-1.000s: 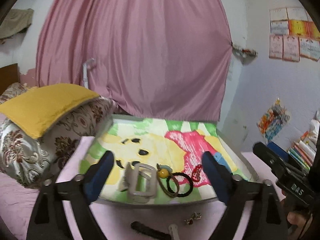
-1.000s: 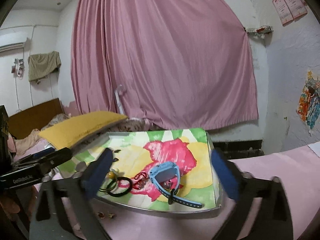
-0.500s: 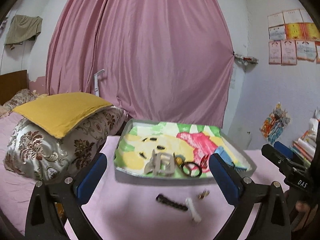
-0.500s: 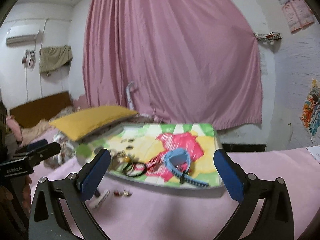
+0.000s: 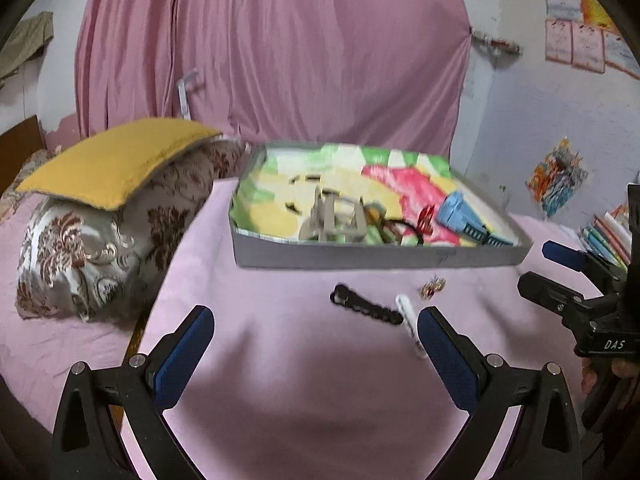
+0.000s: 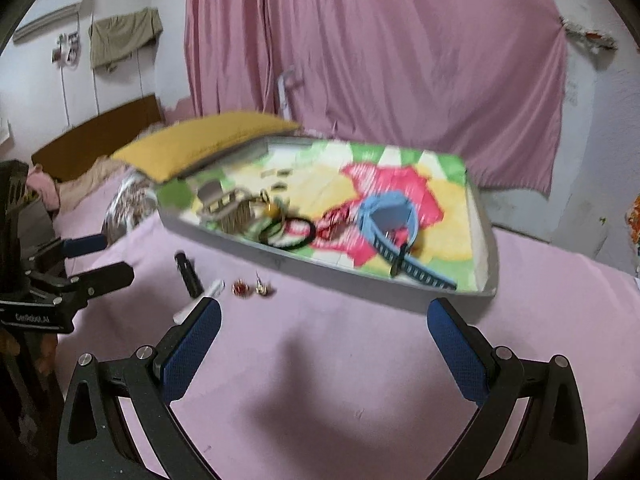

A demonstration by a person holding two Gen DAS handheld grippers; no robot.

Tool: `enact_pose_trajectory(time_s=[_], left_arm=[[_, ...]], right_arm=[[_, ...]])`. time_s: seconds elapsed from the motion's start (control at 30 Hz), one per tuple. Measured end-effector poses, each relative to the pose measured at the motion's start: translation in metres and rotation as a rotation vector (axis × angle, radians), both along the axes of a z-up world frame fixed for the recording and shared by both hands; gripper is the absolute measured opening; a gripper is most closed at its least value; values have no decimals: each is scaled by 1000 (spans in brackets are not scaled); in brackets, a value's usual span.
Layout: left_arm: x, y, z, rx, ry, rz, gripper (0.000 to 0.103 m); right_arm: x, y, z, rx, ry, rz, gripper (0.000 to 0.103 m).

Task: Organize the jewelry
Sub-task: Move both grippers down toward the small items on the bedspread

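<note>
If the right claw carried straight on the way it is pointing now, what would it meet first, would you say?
Probably the near wall of the tray. The right claw is open and empty over bare pink bedspread, with the earrings off to its left. Blur and fisheye make depth uncertain.

The white letters "DAS" are printed on the black body of the right claw [image 5: 576, 276], as seen in the left wrist view. A white marking reading roughly "CenRobot.AI" is carried on the black body of the left claw [image 6: 98, 258] in the right wrist view, though it is blurred. The wall posters [image 5: 576, 46] are too small to be read.
</note>
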State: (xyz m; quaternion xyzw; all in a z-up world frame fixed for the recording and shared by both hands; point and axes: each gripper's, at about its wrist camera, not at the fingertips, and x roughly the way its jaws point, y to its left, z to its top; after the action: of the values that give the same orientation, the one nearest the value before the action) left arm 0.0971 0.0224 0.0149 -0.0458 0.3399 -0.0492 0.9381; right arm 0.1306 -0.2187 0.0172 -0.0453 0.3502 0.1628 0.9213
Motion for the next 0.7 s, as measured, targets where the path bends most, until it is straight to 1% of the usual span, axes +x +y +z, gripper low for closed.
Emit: enact_pose_trajectory(time_s=[0.07,0.13,0.23,0.27,0.3,0.33,0.37,0.4,0.43,0.47,0.53,0.57,0.63,0.67,0.7], left_arm=[[6,0,-5,-1,38,2,102],[12,-1,-8,-4,76,4,102],[18,-2,-12,-26,102,5,102],[19,-2,-12,-28,106,5,102],[22,-2,-13,-30,114,3,102],[24,-2,-14,-31,122,0,102],[27,-2,-14,-35,126,-4,102],[29,-2,-14,-41,128,-8,100],[31,-2,-15,-49,131,-13,94],[33,-3,-15,-61,139,-23,90],[38,-3,-17,-72,155,-28,78],[40,-4,-18,-82,163,-34,75],[43,-5,-19,-95,175,-42,66],[45,-6,-20,-100,180,-46,63],[46,-8,-21,-103,183,-51,59]], right_arm=[[7,1,-5,-8,41,7,101],[13,1,-8,7,64,17,101],[19,3,-12,6,79,25,100],[20,5,-12,-2,77,28,96],[22,7,-13,-6,80,36,87],[23,7,-13,-6,83,41,82],[25,9,-13,-5,90,50,73],[27,11,-14,-5,95,58,65],[27,12,-14,-4,98,62,61],[29,14,-15,-6,104,70,55],[32,17,-16,-6,111,84,51],[33,19,-17,-8,115,93,48],[35,22,-18,-10,122,106,41],[36,24,-18,-12,125,113,39],[37,26,-19,-14,128,118,37]])
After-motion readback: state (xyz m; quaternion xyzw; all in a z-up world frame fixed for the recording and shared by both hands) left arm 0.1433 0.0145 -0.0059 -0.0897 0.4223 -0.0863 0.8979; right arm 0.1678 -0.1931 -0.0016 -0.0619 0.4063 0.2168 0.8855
